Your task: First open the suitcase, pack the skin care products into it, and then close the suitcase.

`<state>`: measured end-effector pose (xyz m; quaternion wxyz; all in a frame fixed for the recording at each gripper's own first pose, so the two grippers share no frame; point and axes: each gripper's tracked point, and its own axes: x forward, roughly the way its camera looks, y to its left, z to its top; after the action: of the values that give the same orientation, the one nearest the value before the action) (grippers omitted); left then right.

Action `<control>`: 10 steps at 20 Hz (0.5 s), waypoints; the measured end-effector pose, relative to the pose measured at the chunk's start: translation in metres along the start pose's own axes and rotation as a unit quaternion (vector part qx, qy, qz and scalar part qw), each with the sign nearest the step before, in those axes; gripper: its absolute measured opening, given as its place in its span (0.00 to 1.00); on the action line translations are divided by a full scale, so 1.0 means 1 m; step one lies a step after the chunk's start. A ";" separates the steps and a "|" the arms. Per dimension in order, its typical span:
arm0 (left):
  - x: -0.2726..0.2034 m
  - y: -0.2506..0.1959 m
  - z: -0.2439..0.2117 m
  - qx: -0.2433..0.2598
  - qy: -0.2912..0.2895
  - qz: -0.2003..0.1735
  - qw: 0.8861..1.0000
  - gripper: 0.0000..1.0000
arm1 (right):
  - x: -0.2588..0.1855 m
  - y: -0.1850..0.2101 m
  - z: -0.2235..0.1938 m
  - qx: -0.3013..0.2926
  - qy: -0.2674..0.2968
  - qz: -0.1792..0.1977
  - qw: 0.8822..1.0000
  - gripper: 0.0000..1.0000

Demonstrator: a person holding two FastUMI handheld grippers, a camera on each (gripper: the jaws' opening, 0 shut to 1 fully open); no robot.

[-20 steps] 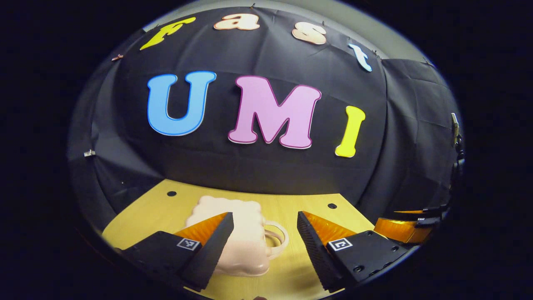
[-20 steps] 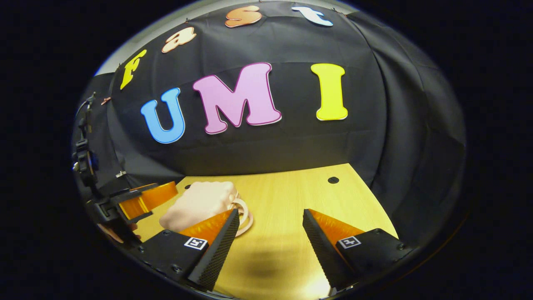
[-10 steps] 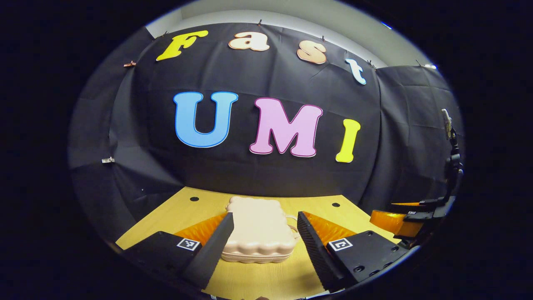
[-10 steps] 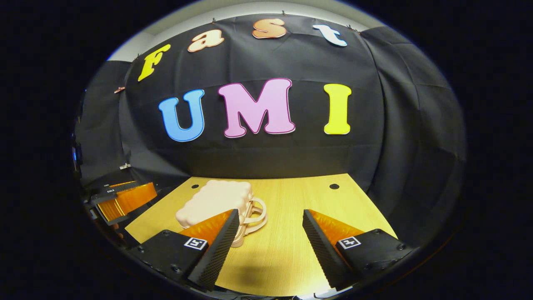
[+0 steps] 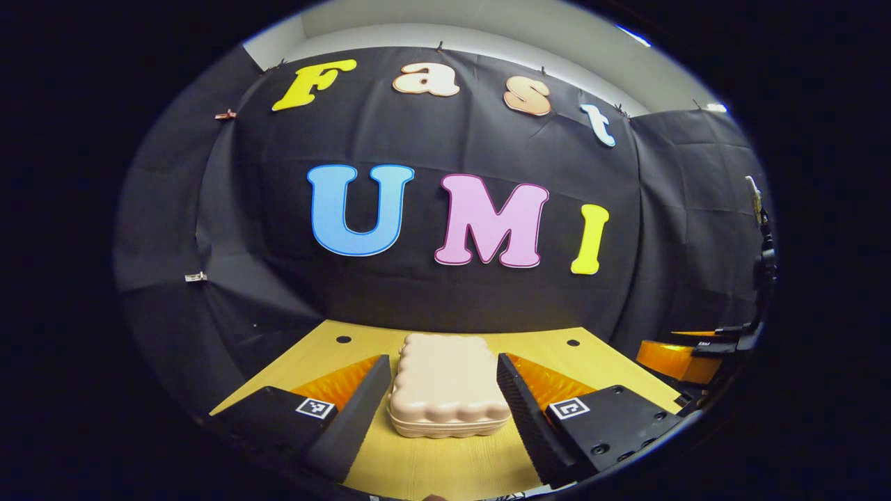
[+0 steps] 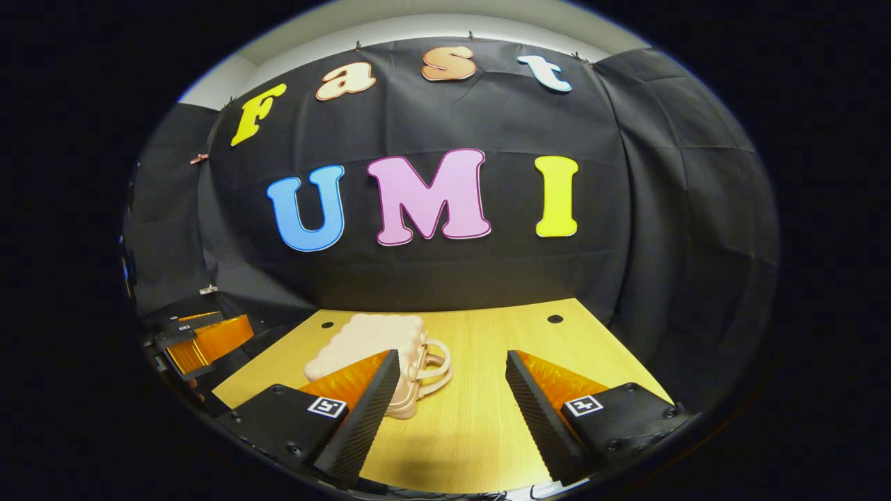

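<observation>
A small pale pink suitcase (image 5: 445, 386) with a scalloped shell lies flat and closed on the wooden table (image 5: 445, 466). In the left gripper view it sits straight ahead, framed by the open fingers of my left gripper (image 5: 443, 407), which hovers short of it. In the right gripper view the suitcase (image 6: 369, 341) lies to the left, its looped handles (image 6: 433, 365) facing right. My right gripper (image 6: 452, 410) is open with bare table between its fingers. The other gripper shows at each view's edge: the right one (image 5: 686, 348), the left one (image 6: 202, 334).
The table (image 6: 487, 431) has small dark round holes near its back corners (image 5: 573, 343) (image 6: 555, 319). Black cloth walls close in behind and at both sides. Open tabletop lies to the right of the suitcase.
Both grippers have pulled back and levelled. In the left gripper view the suitcase has shifted from lower left to centre between the fingers. Both stay open.
</observation>
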<state>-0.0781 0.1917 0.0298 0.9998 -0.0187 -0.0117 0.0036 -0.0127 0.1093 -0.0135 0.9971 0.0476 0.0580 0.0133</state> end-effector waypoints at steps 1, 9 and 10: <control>-0.002 0.000 0.001 0.003 -0.001 -0.002 1.000 0.96 | 0.000 0.004 0.002 0.009 0.001 0.004 1.000 0.97; -0.010 -0.004 0.000 0.011 -0.007 -0.014 1.000 0.96 | -0.005 -0.021 -0.014 0.015 0.019 -0.031 0.999 0.98; -0.011 -0.005 -0.003 0.010 -0.003 -0.015 1.000 0.96 | -0.008 -0.022 -0.018 0.014 0.022 -0.035 0.999 0.98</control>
<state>-0.0885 0.1866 0.0265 0.9998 -0.0088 -0.0153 -0.0116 -0.0227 0.0883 -0.0323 0.9947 0.0594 0.0813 -0.0209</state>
